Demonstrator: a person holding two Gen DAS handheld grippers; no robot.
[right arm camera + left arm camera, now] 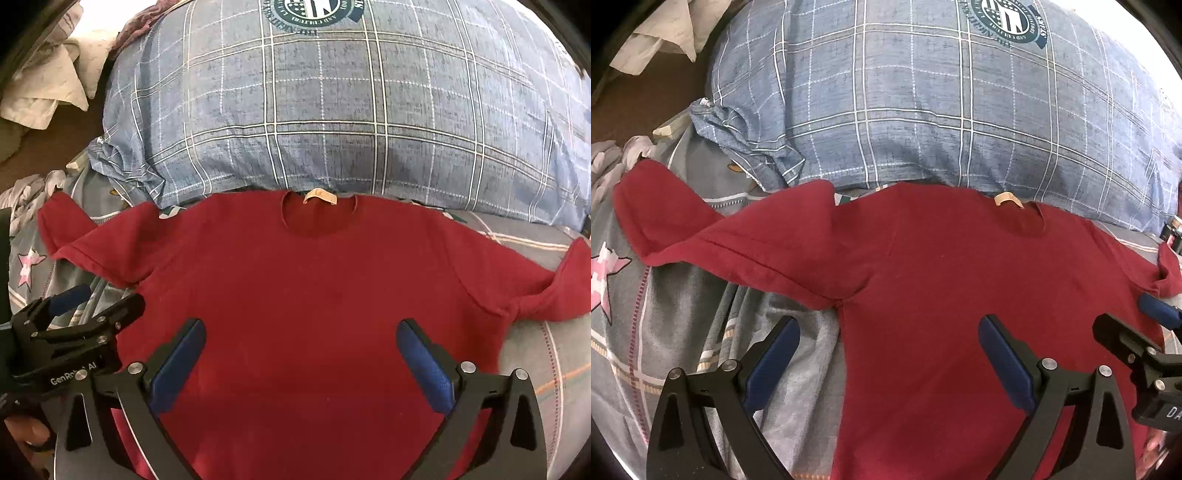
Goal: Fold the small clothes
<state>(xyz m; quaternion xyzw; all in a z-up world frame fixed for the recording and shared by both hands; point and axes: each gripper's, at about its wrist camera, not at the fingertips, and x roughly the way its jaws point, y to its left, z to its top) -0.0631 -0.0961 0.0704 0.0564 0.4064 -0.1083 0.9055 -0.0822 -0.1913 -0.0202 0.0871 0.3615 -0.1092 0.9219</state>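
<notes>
Red T-shirt (314,280) lies flat on the bed, directly ahead of and under both tongs, collar and neck label (318,195) at the far end against the plaid pillow (332,110). Long axis runs away from the tongs, hem nearest; sleeves stick out to either side.

Left gripper (890,350): fingers spread wide, empty, straddling the shirt's left side seam; left sleeve (720,236) is ahead-left, nearer this hand. Right gripper (301,354): also spread wide, empty, over the mid-body; right sleeve (554,284) is ahead-right, bunched at the cuff.

Likely first fold is a sleeve inward; each hand takes its own side.

Count: one shirt, two sleeves, one pillow, two grippers.
</notes>
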